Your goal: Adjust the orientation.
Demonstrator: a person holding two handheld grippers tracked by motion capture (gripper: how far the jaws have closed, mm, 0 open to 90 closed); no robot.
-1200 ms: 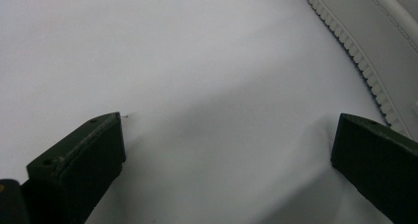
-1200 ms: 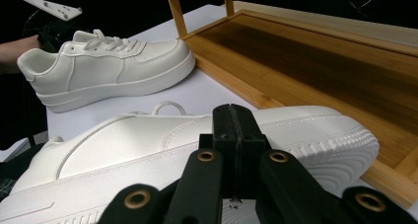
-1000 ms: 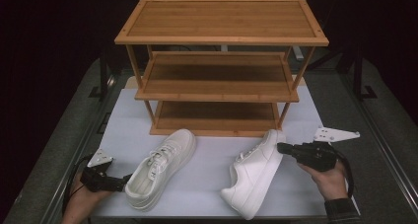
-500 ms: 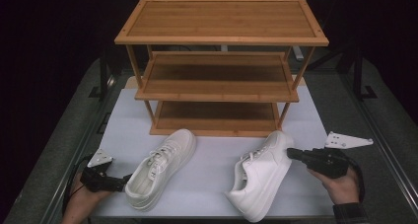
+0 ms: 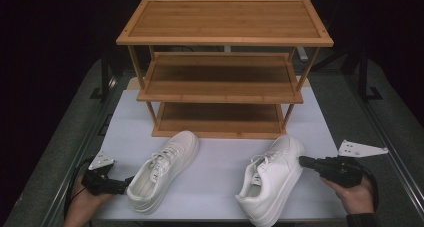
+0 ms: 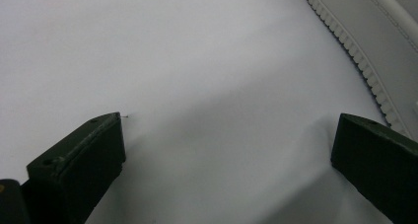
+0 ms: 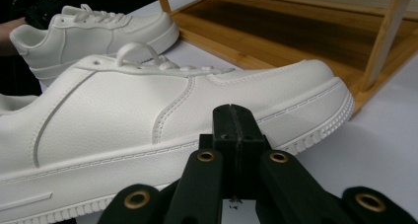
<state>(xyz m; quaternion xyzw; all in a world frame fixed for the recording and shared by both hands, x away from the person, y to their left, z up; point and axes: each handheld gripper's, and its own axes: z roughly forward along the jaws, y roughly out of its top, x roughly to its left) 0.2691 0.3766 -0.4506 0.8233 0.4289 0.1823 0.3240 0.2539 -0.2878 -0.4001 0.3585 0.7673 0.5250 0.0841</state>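
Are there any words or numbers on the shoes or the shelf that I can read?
No words, numbers or signs can be read anywhere.
Left white shoe: plain, no text or logo visible.
Right white shoe: plain side in the right gripper view, no text.
Wooden shelf rack: bare wood, no label.
Small dark marks on both tongues in the high view: too small to read.

A staged recording bench in a lab or studio is indicated, not a home. The surroundings are kept black. A white mat (image 5: 220,172) is laid on a grey table (image 5: 360,112), with dark stand legs (image 5: 367,74) seen past its far corners. A bamboo shoe rack (image 5: 222,67) is set at the mat's far edge.
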